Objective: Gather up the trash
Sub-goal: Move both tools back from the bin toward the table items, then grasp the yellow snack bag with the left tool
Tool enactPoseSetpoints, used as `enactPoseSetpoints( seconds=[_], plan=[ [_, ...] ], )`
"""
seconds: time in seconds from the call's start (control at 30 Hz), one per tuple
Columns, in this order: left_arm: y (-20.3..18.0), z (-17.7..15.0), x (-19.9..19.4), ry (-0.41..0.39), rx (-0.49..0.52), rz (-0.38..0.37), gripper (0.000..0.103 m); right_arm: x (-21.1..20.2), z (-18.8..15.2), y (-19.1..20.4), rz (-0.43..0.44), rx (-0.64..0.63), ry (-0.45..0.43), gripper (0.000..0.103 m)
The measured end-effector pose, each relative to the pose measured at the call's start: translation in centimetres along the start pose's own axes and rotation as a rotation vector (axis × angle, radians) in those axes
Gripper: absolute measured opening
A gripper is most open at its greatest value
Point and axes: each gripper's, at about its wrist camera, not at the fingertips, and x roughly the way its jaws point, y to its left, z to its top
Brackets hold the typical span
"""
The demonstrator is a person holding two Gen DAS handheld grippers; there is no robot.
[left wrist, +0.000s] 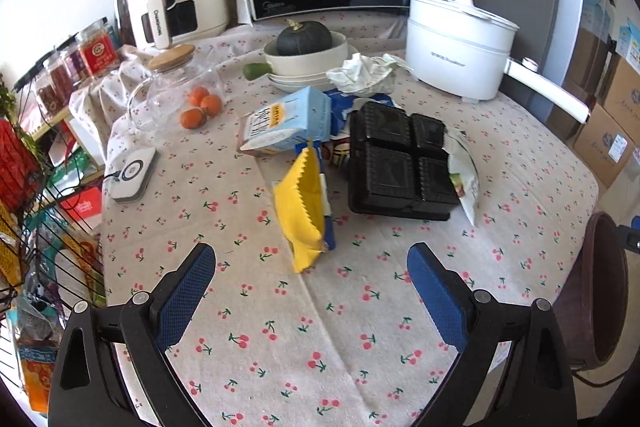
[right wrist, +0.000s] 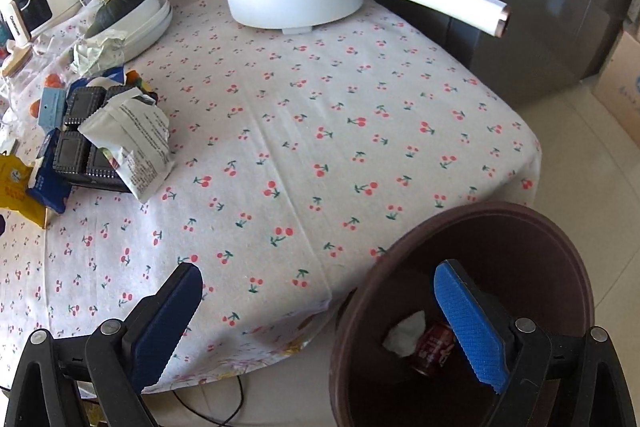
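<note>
Left tongs (left wrist: 310,275) spread, empty, aimed at yellow wrapper (left wrist: 302,203) just left of black tray (left wrist: 400,163), likely next pick. Right tongs (right wrist: 318,311) spread, empty, over bin (right wrist: 400,255) beside counter (right wrist: 320,131); can (right wrist: 434,349), tissue (right wrist: 406,335) inside.

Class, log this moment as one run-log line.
left gripper: open, facing yellow wrapper | right gripper: open, empty | bin: holds can, tissue

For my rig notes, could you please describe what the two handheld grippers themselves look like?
Both look identical: the left gripper and right gripper each have black plastic linkage arms with silver rivet-like pivot pins, and two flat fingers faced with blue, diamond-textured pads with serrated edges. No cables, sleeves or markings are visible.
</note>
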Motion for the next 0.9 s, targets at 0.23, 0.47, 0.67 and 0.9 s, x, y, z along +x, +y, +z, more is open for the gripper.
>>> enactPoseSetpoints(
  seconds=[0.23,0.47,0.67,0.9],
  plan=[
    [1.9,0.9,2.7,0.017,-0.100,-0.034,0.084,1.6,0.7,2.1,-0.012,-0.040,0.007,0.097],
    [3.3,1.0,4.1,0.040,-0.154,-0.088,0.035,2.6,1.0,3.3,-0.012,-0.053,0.013,0.097],
    [4.9,1.0,3.4,0.057,-0.204,-0.101,0.014,2.9,1.4,5.0,0.006,-0.065,-0.001,0.097],
    [6.4,0.6,1.5,0.050,-0.219,-0.104,0.007,4.0,2.7,8.4,0.071,-0.065,-0.027,0.097]
  ],
)
